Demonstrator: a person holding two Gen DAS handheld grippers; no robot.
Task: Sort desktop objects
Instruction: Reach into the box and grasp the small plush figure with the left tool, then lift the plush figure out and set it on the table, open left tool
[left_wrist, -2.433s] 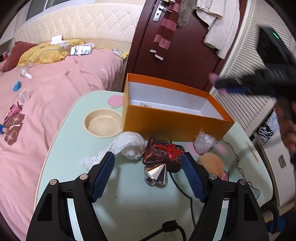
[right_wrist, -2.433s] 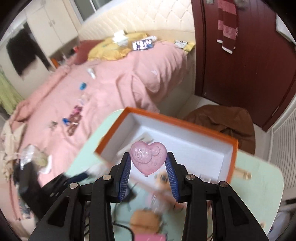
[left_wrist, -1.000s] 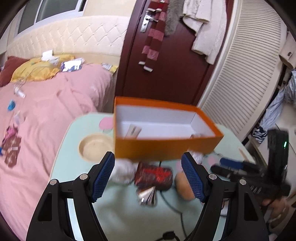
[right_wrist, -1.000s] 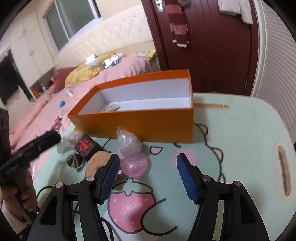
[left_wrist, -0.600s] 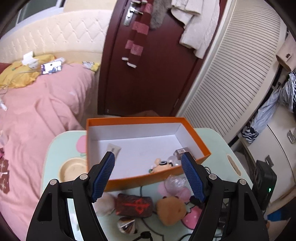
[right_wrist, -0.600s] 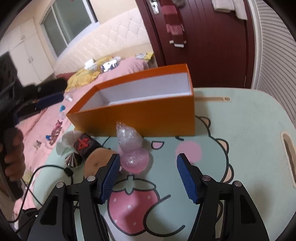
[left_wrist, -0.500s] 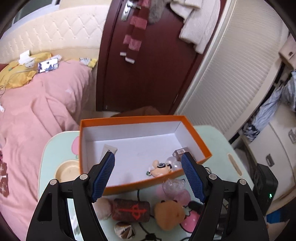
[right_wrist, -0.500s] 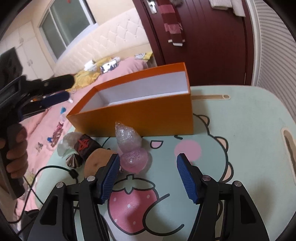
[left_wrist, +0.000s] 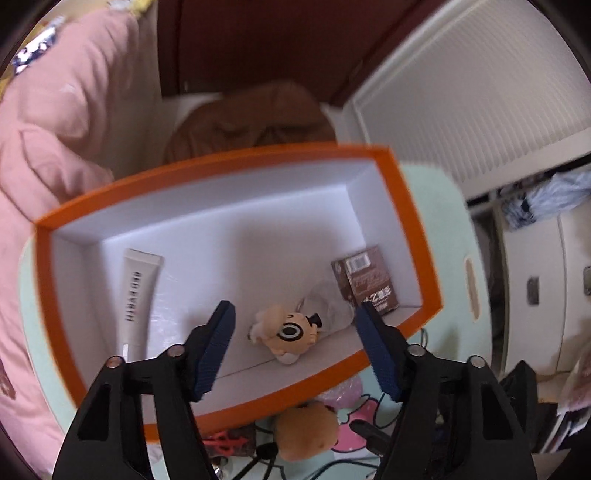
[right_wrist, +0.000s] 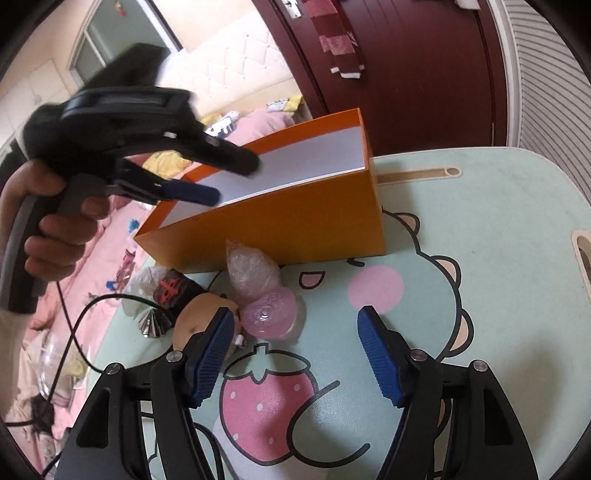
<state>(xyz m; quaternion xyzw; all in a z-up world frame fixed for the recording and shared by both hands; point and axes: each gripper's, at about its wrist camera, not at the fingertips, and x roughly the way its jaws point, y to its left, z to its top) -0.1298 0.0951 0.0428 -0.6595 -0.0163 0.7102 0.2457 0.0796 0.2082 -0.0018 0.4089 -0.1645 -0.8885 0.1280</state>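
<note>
My left tongs (left_wrist: 295, 343) hang over the orange box (left_wrist: 417, 229), closing on nothing, above the small plush (left_wrist: 286, 332) lying inside with a white tube (left_wrist: 136, 291) and a brown carton (left_wrist: 369, 282). My right tongs (right_wrist: 295, 347) are opening, empty, over the counter (right_wrist: 498, 206), beside the pink wrapped ball (right_wrist: 269, 319)

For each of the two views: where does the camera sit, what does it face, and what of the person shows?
Left wrist: on the left tool, facing steeply down into the orange box; jaws closing on nothing.
Right wrist: on the right tool, slanting across the table; jaws opening, empty; a hand holds the other tool.
Shared: the box and brown plush.
</note>
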